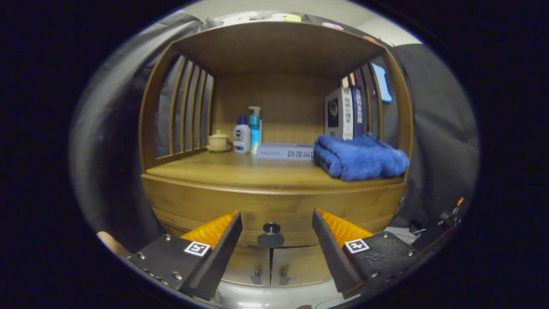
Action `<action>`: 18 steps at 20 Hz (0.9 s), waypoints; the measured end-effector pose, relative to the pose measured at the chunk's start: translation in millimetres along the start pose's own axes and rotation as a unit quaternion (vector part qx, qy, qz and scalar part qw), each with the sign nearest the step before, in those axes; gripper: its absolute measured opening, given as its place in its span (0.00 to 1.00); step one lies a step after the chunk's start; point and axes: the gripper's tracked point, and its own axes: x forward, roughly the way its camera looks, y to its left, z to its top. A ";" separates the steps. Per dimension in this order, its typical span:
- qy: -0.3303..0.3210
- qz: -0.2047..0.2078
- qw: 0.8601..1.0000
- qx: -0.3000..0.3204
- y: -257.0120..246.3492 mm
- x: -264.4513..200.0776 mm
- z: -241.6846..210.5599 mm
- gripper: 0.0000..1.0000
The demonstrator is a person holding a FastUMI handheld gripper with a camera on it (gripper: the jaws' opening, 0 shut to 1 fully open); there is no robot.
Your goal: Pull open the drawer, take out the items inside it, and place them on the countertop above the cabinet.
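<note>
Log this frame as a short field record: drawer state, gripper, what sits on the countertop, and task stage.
drawer: closed, front flush with the cabinet
knob: dark round knob, between the fingers and a little ahead of them
gripper: gripper open, fingers on either side of the knob, not touching it
countertop: wooden countertop holds a lidded cup, two bottles, a flat box, upright boxes, a folded blue towel
task stage: drawer not yet pulled; contents hidden
</note>
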 end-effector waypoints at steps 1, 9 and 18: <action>0.011 0.000 1.000 0.005 -1.4 6.3 -9.0 0.98; 0.056 0.002 0.998 0.026 7.5 35.2 -45.7 0.50; 0.061 -0.025 0.995 0.068 4.9 48.0 -50.8 0.30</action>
